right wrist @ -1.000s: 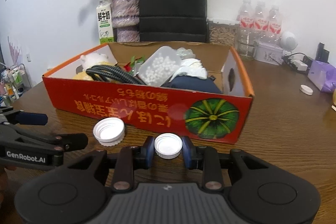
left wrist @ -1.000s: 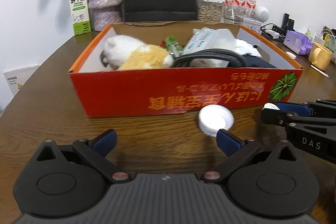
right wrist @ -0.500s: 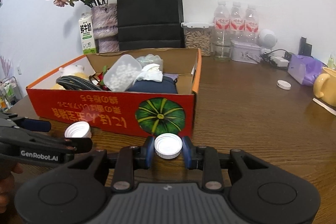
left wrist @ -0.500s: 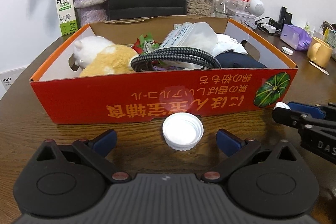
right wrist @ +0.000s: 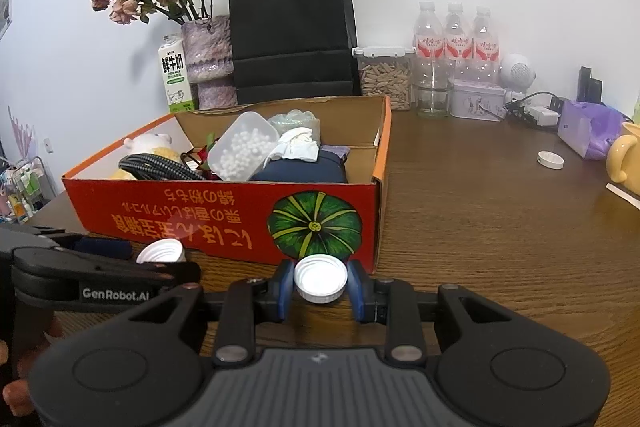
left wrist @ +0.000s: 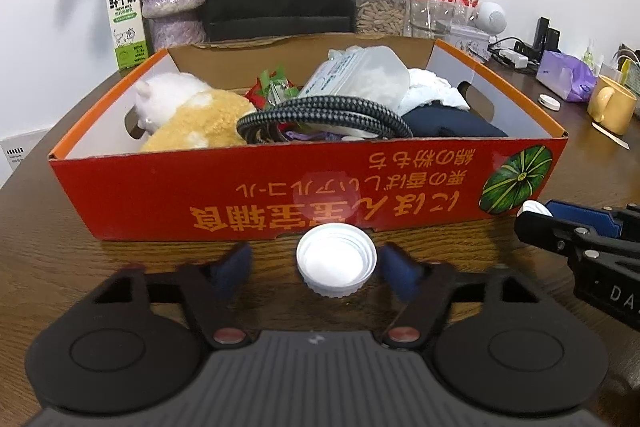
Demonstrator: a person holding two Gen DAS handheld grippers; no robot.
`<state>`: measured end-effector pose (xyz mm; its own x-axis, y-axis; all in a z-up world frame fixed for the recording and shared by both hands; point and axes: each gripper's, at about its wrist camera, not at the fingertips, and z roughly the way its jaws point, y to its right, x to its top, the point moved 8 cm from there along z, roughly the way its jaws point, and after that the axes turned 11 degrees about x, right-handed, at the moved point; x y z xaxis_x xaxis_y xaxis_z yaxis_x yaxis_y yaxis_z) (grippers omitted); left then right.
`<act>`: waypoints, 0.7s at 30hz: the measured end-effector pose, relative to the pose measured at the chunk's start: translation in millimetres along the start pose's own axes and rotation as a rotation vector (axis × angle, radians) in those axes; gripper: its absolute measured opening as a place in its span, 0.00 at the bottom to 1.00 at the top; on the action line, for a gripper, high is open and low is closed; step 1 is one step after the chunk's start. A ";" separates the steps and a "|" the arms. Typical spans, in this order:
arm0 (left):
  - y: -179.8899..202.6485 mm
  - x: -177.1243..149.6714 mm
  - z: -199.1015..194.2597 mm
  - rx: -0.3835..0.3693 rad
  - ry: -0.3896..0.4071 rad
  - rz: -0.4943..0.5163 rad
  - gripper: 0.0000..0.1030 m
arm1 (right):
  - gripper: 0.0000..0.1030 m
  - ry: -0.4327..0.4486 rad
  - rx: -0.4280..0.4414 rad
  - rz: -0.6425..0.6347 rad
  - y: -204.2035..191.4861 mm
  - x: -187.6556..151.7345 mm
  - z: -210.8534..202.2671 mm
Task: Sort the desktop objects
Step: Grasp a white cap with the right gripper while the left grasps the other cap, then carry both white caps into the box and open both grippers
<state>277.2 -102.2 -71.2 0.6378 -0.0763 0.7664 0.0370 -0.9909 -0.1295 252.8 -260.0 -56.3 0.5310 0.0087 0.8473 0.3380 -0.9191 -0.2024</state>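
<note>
Left fingers: the left gripper (left wrist: 314, 267) is seen with its blue fingers (left wrist: 394, 269) blurred and apart, having just been closing; a white cap (left wrist: 336, 269) lies between them, a gap showing on each side, so no pad is seen pressing it.
Left cap: it rests on the worktop (left wrist: 52, 267) just in front of the box, hollow side turned up, its axis upright; being round, no long axis can be told.
Right fingers: the right gripper (right wrist: 320, 285) is clamped on a second white cap (right wrist: 320, 277), a blue finger (right wrist: 284, 287) pressed to each side.
Right cap: it is held just before the box's near corner, beneath the printed pumpkin, open side tilted up toward the camera.
Box: a red cardboard box (left wrist: 160, 187) with upside-down printed lettering stands on the worktop, its long side facing both cameras.
Box contents: a plush toy (left wrist: 188, 115), a braided cable (left wrist: 320, 115), a clear plastic container (right wrist: 244, 147) of white pellets, white cloth and a dark blue pouch are seen inside.
Far edge: a black paper bag (right wrist: 292, 27), a milk carton (right wrist: 174, 77) and a vase of dried roses (right wrist: 208, 55) stand behind the box; three water bottles (right wrist: 456, 39) are lined at the wall.
</note>
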 end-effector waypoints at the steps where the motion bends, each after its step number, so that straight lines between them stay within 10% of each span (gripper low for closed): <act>1: 0.6 0.3 -1.0 -0.004 0.004 -0.001 0.51 | 0.27 0.000 -0.003 -0.001 -0.1 -0.2 -0.3; 21: -8.6 -2.2 -24.9 -0.064 0.060 -0.011 0.40 | 0.27 0.029 -0.020 -0.019 -0.9 2.3 -4.8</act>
<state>256.3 -96.3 -56.1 0.5904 -0.0699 0.8041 -0.0066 -0.9966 -0.0818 250.0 -261.1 -51.7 0.5015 0.0154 0.8650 0.3323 -0.9265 -0.1762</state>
